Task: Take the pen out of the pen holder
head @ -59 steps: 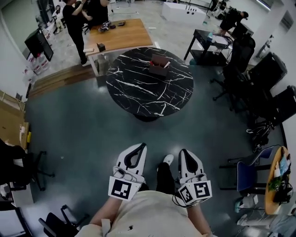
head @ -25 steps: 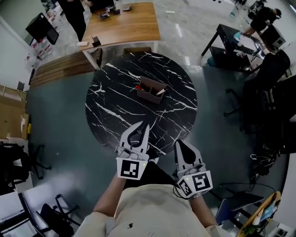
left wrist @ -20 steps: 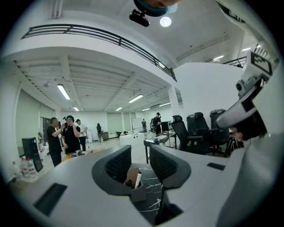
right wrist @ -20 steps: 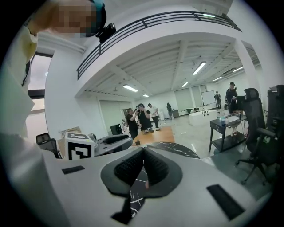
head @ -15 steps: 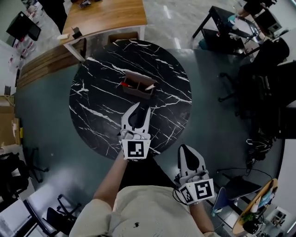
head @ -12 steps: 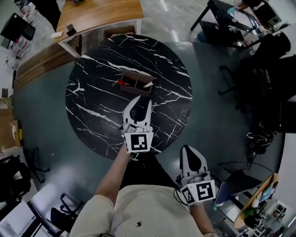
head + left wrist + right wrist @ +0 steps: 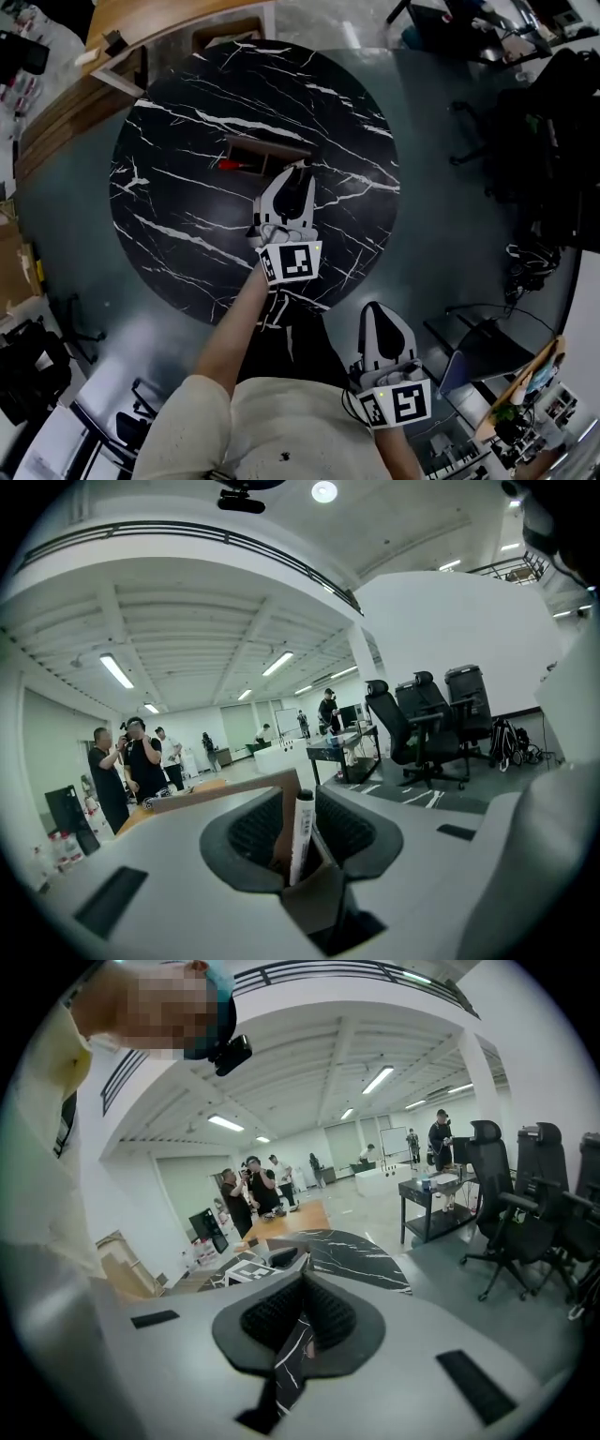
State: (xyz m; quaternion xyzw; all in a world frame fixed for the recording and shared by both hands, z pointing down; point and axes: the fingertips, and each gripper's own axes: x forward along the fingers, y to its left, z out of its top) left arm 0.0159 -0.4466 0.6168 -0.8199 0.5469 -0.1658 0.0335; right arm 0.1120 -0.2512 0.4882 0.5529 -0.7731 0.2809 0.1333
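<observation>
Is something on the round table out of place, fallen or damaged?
Nothing stands out. The pen holder stands upright on the table, nothing spilled. A red pen only sticks out at its left end; a white pen stands nearly upright in it.

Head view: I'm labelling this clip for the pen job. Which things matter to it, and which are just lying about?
Job: pen holder, white pen, red pen, black marble table.
Just about: wooden desk, office chairs, people beyond.
</observation>
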